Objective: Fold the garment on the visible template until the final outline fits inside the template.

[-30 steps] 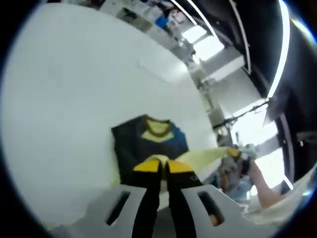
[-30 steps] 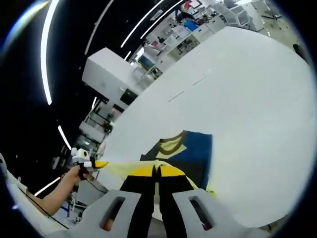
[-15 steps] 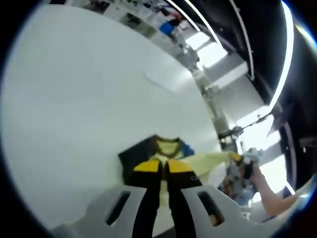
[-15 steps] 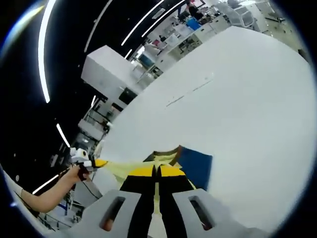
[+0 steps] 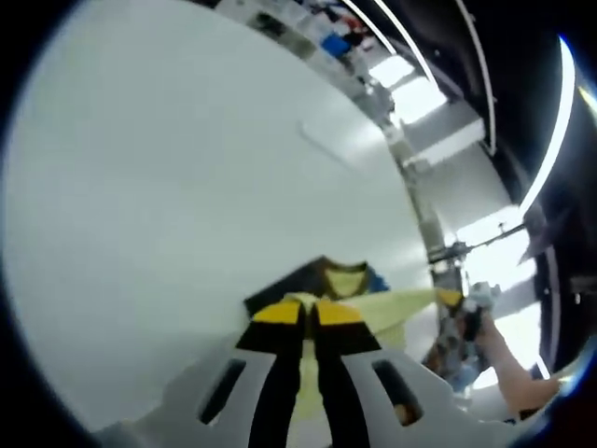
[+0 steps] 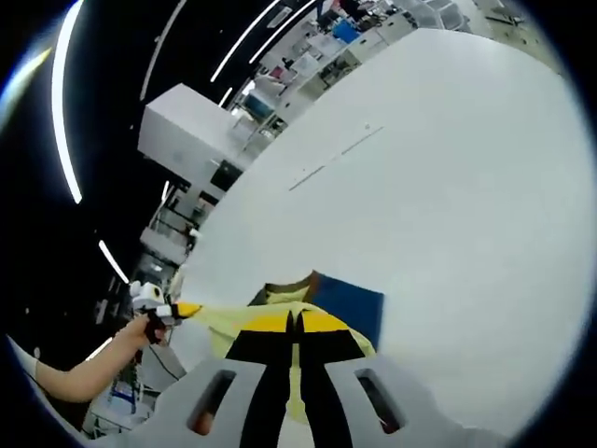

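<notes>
A garment of dark navy, blue and pale yellow (image 5: pixel 326 285) lies on the white table (image 5: pixel 168 187), its collar pointing away. My left gripper (image 5: pixel 309 311) is shut on its pale yellow edge, which stretches right to the other gripper (image 5: pixel 454 303) held in a person's hand. In the right gripper view the same garment (image 6: pixel 350 303) shows its blue panel, and my right gripper (image 6: pixel 297 322) is shut on the yellow edge. That edge runs left to the left gripper (image 6: pixel 168 310). A faint rectangular template outline (image 6: pixel 326 168) is marked on the table beyond.
The white table (image 6: pixel 448 187) spreads wide beyond the garment. Shelves and clutter (image 6: pixel 326 47) stand past its far edge, under long ceiling light strips (image 6: pixel 65 103). A person's forearm (image 6: pixel 89 369) reaches in at lower left.
Both grippers have risen and pulled back with the yellow edge taut between them. The fold has come further over the garment, so less of its dark body shows.
</notes>
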A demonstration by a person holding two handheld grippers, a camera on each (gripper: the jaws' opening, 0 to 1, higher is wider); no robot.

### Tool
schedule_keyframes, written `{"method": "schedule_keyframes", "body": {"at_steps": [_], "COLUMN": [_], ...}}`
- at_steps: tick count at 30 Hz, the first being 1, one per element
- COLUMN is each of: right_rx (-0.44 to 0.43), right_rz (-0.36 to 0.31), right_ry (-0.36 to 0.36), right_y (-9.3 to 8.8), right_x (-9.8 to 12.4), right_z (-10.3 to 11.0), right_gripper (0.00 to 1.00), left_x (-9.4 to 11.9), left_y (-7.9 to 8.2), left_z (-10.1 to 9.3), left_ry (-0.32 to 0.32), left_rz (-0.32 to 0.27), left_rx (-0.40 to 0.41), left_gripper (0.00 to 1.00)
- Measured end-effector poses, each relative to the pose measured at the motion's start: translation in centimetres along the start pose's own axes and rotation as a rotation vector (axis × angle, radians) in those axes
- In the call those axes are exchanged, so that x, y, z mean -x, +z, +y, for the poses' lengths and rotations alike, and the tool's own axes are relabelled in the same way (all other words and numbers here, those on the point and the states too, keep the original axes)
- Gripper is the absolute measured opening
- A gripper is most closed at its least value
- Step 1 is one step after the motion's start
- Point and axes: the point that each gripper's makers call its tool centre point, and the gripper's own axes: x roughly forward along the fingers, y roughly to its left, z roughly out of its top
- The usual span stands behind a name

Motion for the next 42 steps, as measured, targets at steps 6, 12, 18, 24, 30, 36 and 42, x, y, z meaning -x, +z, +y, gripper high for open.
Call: {"method": "schedule_keyframes", "body": {"at_steps": [6, 12, 18, 24, 30, 36, 42], "right_rx": [-0.032, -0.038, -0.047, -0.049, -0.048, -0.041, -0.043], "right_rz": [-0.007, -0.010, 0.001, 0.013, 0.021, 0.018, 0.020], "right_ry": [-0.012, -0.033, -0.047, -0.059, -0.077, -0.086, -0.101], "right_y": [0.1, 0.5, 0.5, 0.3, 0.1, 0.2, 0.1], "right_x": [-1.0, -1.9, -2.9, -3.6, -4.1, -4.5, -5.0], "right_z": [-1.5, -2.7, -3.4, -4.3, -5.3, -5.7, -6.2], "right_gripper": [0.02, 0.02, 0.02, 0.02, 0.02, 0.02, 0.02], "left_x": [-1.0, -1.8, -2.6, -2.7, -3.7, -4.5, -4.9], "left_y": [-0.4, -0.4, 0.1, 0.0, 0.2, 0.1, 0.0], "left_z": [-0.2, 0.1, 1.9, 2.4, 3.2, 3.8, 4.2], "left_ry": [0.018, 0.025, 0.044, 0.054, 0.060, 0.076, 0.088], "left_rz": [0.008, 0.009, 0.017, 0.014, 0.018, 0.023, 0.023], "left_rx": [0.012, 0.009, 0.026, 0.045, 0.043, 0.041, 0.039], "left_gripper": [0.00, 0.00, 0.00, 0.00, 0.00, 0.00, 0.00]}}
